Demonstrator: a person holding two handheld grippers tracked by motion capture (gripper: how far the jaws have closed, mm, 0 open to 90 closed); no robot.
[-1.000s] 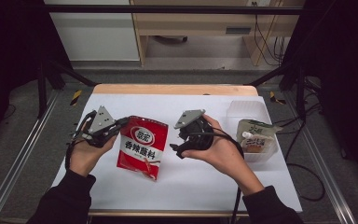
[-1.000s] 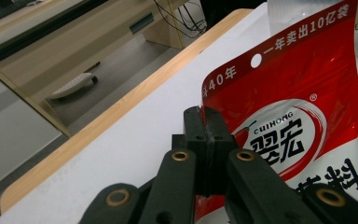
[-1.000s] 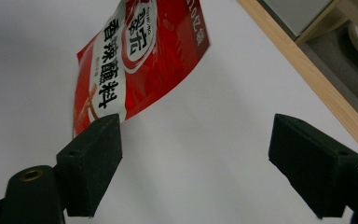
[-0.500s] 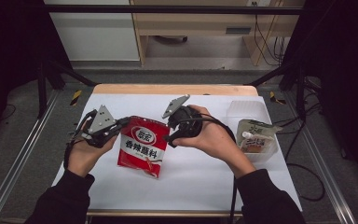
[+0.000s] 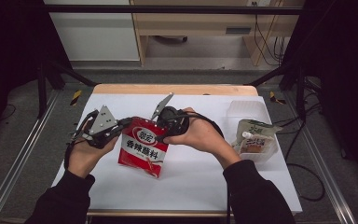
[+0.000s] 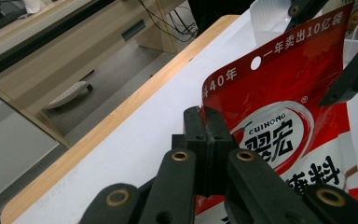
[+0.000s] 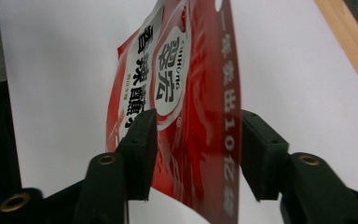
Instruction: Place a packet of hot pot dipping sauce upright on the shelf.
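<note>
The red sauce packet (image 5: 142, 147) stands on its bottom edge near the middle of the white surface (image 5: 191, 182), its long axis running up from there with the top edge tilted away from the person. The left tool (image 6: 205, 140) is clamped on the packet's upper left corner. The right tool (image 7: 193, 154) has its jaws apart, one on each side of the packet's upper right edge

One red sauce pouch (image 5: 142, 147) centre frame, two grippers: left (image 5: 123, 125), right (image 5: 161, 135); one white spouted pouch (image 5: 254, 133) and two clear plastic tubs (image 5: 244, 108) at right.
</note>
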